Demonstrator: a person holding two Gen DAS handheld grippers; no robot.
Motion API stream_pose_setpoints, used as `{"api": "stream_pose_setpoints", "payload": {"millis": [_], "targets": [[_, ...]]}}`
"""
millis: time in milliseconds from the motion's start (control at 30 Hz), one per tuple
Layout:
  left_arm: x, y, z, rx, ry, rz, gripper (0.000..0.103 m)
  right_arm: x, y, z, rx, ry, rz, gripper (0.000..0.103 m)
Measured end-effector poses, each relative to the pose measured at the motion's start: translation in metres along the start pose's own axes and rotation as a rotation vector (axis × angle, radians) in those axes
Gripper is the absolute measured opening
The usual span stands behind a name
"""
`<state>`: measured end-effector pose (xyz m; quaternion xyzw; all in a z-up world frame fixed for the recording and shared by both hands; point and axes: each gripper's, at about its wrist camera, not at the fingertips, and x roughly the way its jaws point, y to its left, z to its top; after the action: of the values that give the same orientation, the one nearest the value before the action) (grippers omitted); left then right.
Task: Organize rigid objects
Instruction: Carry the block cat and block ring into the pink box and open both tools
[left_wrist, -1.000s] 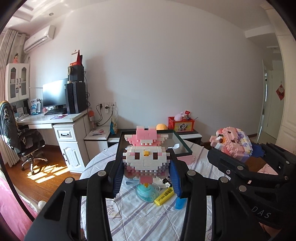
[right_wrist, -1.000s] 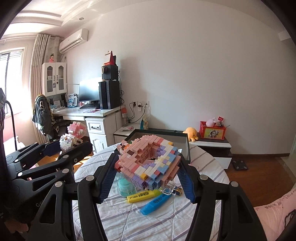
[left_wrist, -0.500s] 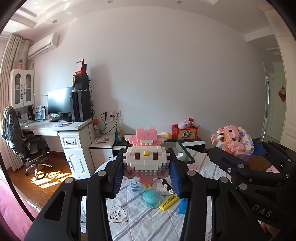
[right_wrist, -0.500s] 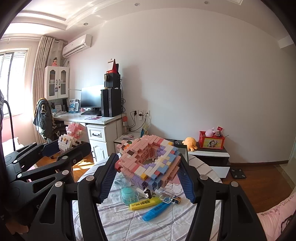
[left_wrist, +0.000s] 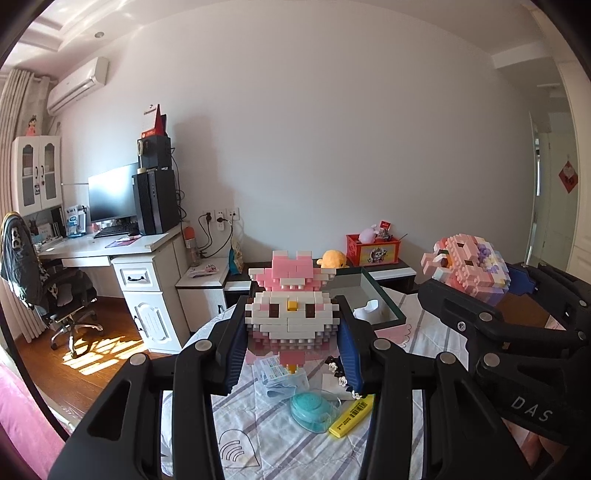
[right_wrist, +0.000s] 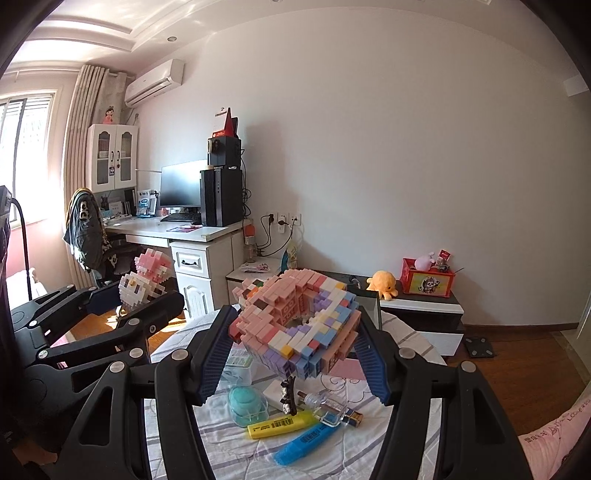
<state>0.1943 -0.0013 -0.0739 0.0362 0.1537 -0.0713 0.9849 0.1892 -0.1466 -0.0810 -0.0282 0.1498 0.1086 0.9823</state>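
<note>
Two block figures are shown lifted clear of the table, each carried in one gripper. The left gripper is closed to a narrow gap on a white and pink block figure, whose sides are pressed by the blue pads. The right gripper is held moderately wide and is clamped on a tilted pink and purple block model. A dark box is seen at the far edge of the table; neither figure is yet set down there or anywhere else. Left on the cloth near the front edge are a yellow highlighter, a blue highlighter, a teal case and a small glass bottle. The task is judged to be at an early or middle stage.
</note>
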Motion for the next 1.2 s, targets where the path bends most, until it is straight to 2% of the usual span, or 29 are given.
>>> {"api": "stream_pose_setpoints", "payload": {"millis": [200, 267, 367, 433, 500, 633, 800, 967, 1100, 1200], "targets": [[0.083, 0.0, 0.02, 0.059, 0.078, -0.026, 0.044, 0.065, -0.021, 0.017, -0.016, 0.051, -0.011, 0.064], [0.116, -0.001, 0.023, 0.075, 0.122, -0.026, 0.044, 0.092, -0.029, 0.021, -0.017, 0.078, -0.014, 0.064], [0.167, 0.004, 0.025, 0.076, 0.202, -0.064, 0.044, 0.136, -0.041, 0.023, -0.004, 0.137, 0.001, 0.064], [0.203, 0.009, 0.02, 0.062, 0.271, -0.081, 0.044, 0.165, -0.047, 0.02, 0.011, 0.17, 0.013, 0.064], [0.233, 0.014, 0.014, 0.062, 0.327, -0.067, 0.044, 0.198, -0.052, 0.014, 0.031, 0.236, 0.039, 0.064], [0.275, 0.026, -0.003, 0.052, 0.424, -0.059, 0.044, 0.249, -0.053, -0.004, 0.053, 0.344, 0.096, 0.064], [0.311, 0.039, -0.021, 0.032, 0.494, -0.041, 0.044, 0.292, -0.052, -0.023, 0.064, 0.433, 0.114, 0.064], [0.327, 0.049, -0.032, 0.022, 0.519, -0.022, 0.045, 0.315, -0.048, -0.028, 0.04, 0.505, 0.098, 0.064], [0.327, 0.049, -0.035, 0.045, 0.517, 0.017, 0.052, 0.323, -0.049, -0.033, 0.044, 0.545, 0.095, 0.064], [0.324, 0.053, -0.034, 0.017, 0.532, -0.022, 0.059, 0.323, -0.052, -0.034, 0.066, 0.55, 0.076, 0.065]]}}
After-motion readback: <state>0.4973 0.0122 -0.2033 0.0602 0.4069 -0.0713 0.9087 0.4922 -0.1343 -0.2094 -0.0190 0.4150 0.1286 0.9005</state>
